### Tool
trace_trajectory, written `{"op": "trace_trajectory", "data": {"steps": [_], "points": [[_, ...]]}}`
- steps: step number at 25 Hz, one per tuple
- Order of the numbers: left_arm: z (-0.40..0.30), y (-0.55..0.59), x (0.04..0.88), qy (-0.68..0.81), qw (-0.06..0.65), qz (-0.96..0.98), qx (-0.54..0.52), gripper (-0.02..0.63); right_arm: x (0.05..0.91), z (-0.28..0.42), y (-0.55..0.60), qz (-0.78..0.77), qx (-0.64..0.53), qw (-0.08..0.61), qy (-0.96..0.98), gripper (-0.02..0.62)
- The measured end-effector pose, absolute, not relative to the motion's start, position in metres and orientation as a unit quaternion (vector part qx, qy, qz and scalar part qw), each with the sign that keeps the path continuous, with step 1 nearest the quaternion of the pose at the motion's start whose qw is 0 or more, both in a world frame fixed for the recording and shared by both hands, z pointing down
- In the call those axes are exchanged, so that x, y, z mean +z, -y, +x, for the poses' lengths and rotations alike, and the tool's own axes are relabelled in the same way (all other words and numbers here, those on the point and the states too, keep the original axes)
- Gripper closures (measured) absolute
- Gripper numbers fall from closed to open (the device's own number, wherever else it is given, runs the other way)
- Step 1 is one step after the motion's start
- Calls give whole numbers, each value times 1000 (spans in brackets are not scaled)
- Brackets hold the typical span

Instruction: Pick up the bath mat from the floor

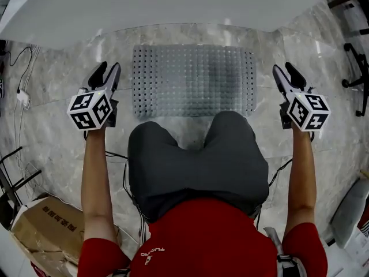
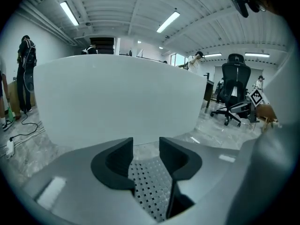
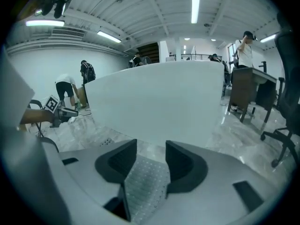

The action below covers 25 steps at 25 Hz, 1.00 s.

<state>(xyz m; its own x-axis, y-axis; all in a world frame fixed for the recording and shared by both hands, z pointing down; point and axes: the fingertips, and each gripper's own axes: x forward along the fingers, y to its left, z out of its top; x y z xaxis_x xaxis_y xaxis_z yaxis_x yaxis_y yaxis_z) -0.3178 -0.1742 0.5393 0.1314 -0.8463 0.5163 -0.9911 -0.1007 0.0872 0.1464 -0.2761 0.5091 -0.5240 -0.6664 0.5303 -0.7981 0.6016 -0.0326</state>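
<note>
Head view gives me the bath mat point(image 1: 193, 79) lying flat on the marble floor point(image 1: 57, 85), with the left tongs point(image 1: 109, 68) just off its left edge and the right tongs point(image 1: 283, 68) off its right edge, neither touching it. Left gripper view and right gripper view both show my tongs released, pads apart, with the perforated mat visible through each gap.

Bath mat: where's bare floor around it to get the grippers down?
Bare marble floor on both short sides: left of the bath mat, where the left gripper is, and right, by the right gripper. Far side is a thin strip against the white surface. Near edge is blocked by the person's knees.
</note>
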Motion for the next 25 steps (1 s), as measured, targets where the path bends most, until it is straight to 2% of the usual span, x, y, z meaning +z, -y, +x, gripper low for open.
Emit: {"op": "trace_trajectory", "data": {"steps": [10,25], "points": [[-321,182,645,620,274,695,240,414,616,164,290,424,198,295,833,405],[-336,163,774,603,376,643,286,360,774,196,288,416,286,388,771,359]]}}
